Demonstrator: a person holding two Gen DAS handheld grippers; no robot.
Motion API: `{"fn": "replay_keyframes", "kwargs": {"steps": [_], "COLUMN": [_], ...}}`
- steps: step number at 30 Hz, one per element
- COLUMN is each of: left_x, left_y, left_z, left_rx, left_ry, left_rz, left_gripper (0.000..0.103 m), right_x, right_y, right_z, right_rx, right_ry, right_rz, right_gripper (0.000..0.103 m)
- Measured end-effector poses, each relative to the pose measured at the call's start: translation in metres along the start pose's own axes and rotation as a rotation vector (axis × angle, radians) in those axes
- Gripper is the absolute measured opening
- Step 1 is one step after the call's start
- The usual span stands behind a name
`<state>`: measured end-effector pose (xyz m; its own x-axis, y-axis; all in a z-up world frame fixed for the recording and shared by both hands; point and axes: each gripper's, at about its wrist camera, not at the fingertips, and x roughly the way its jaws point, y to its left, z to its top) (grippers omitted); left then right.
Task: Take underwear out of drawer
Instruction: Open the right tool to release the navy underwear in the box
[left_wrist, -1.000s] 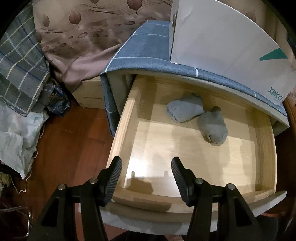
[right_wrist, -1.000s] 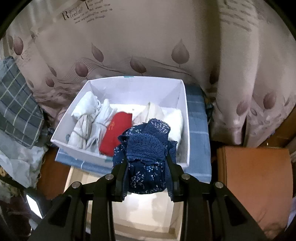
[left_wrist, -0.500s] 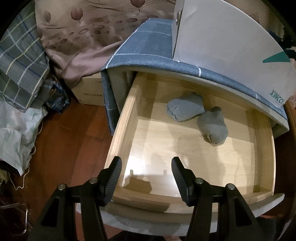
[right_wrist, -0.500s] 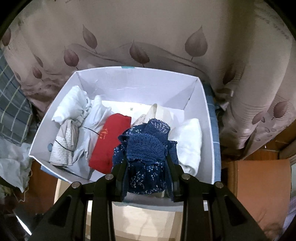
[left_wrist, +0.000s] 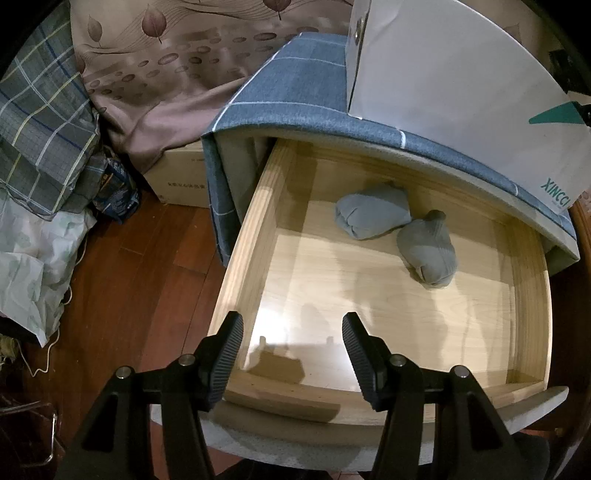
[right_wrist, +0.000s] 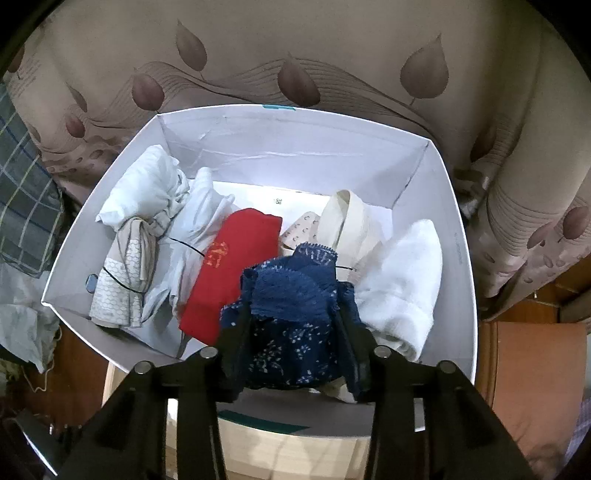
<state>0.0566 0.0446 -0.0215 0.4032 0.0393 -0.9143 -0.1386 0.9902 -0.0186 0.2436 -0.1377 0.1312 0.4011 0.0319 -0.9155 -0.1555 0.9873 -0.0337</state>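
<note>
The wooden drawer (left_wrist: 255, 236) stands pulled out, with two rolled grey bundles (left_wrist: 373, 216) (left_wrist: 428, 254) near its back. My left gripper (left_wrist: 291, 325) hangs open and empty over the drawer's front edge. In the right wrist view, navy blue lace underwear (right_wrist: 291, 288) fills the gap between the fingers of my right gripper (right_wrist: 293, 321). The jaws are opening, and the cloth still touches both pads and drapes over them. The gripper is low over the near right part of the white box (right_wrist: 454, 236).
The white box (left_wrist: 443, 81) stands on the blue checked cabinet top (left_wrist: 295, 88). It holds a red garment (right_wrist: 232, 273), a white towel (right_wrist: 402, 288), cream pieces and white bundles. A leaf-print curtain (right_wrist: 295, 55) hangs behind. A cardboard box (left_wrist: 181, 181) and bags (left_wrist: 33, 258) lie on the floor at left.
My right gripper carried the navy underwear forward and down over the white box, and its fingers have spread slightly. The left gripper and the drawer have stayed put.
</note>
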Motion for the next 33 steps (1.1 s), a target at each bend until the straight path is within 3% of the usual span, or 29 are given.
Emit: {"fn": "replay_keyframes", "kwargs": {"steps": [9, 16, 23, 28, 33], "left_x": [0.002, 0.004, 0.003, 0.002, 0.001], "left_y": [0.0, 0.002, 0.002, 0.004, 0.006], "left_z": [-0.002, 0.0, 0.0, -0.001, 0.0], "left_rx": [-0.003, -0.006, -0.011, -0.021, -0.029], "left_ry": [0.008, 0.018, 0.017, 0.015, 0.012], "left_rz": [0.007, 0.012, 0.03, 0.039, 0.04], "left_gripper": [0.057, 0.057, 0.057, 0.057, 0.057], "right_x": [-0.029, -0.06, -0.08, -0.076, -0.049], "right_y": [0.003, -0.004, -0.002, 0.005, 0.019], "right_z": [-0.005, -0.02, -0.063, -0.103, -0.138], "right_rx": [-0.03, -0.041, -0.119, -0.191, -0.283], "right_ry": [-0.077, -0.141, -0.203, -0.211, -0.154], "right_rz": [0.022, 0.052, 0.083, 0.105, 0.138], "right_gripper": [0.061, 0.061, 0.059, 0.058, 0.05]}}
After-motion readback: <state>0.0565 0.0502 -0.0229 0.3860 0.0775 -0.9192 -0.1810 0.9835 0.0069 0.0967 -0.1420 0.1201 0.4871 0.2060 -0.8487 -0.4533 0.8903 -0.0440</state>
